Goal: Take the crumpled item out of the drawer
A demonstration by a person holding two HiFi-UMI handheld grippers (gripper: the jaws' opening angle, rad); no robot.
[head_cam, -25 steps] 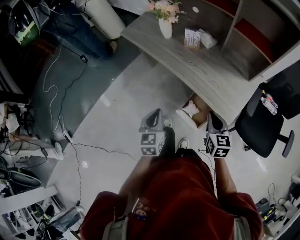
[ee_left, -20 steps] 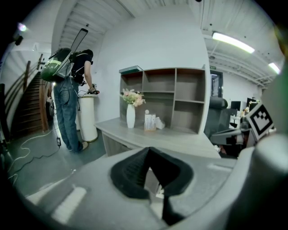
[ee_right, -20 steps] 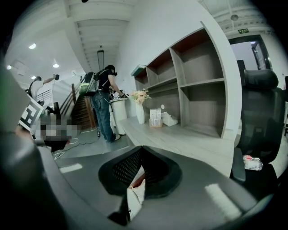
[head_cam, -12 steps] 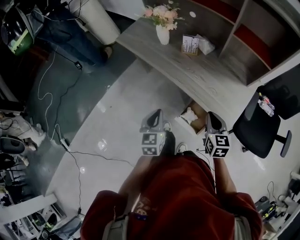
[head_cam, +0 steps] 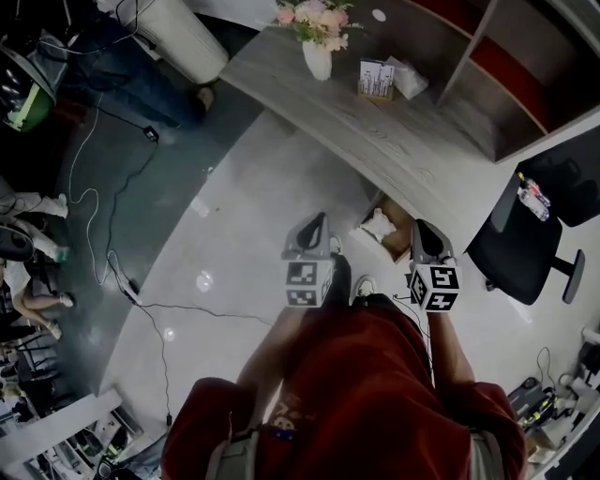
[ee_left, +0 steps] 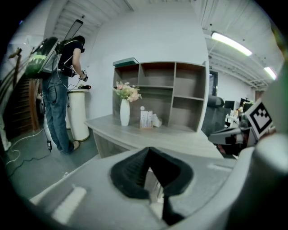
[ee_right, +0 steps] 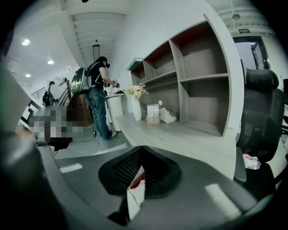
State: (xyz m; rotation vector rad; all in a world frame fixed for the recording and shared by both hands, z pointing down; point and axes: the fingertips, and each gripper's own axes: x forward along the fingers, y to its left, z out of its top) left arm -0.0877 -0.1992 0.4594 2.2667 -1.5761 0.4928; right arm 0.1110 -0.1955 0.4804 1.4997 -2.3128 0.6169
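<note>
In the open drawer (head_cam: 403,219), brown-lined and box-shaped, its back part under the overhanging edge of the desk (head_cam: 394,131): the crumpled item (head_cam: 377,225), white, creased and lumpy, lying near the drawer's front.

Left gripper (ee_left: 149,152): ribbed black pads pressed together at the tips into a closed V, nothing pinched between them; matte grey body; chequered marker cube behind.

Right gripper (ee_right: 141,150): the same closed V of mesh-textured black rubber, tips touching, gripping nothing; near the drawer in the head view, apart from the item; through the slit below its pads, a pale wrinkled scrap against brown.

Beneath both, a red top (head_cam: 366,394) and pale shoes (head_cam: 366,285) on glossy light floor.

On the grey wood-grain desk: a slim white vase (head_cam: 317,58) of pink and cream flowers (head_cam: 309,13); a small printed box (head_cam: 375,79) near it.

Behind the desk, an open shelf unit (head_cam: 506,66) of square compartments; to the right, close by the drawer, a black office chair (head_cam: 525,248).

Farther off, thin cables (head_cam: 112,197) looped over darker floor; a person (ee_left: 60,85) with a backpack at a white cylindrical stand (ee_left: 78,114).
</note>
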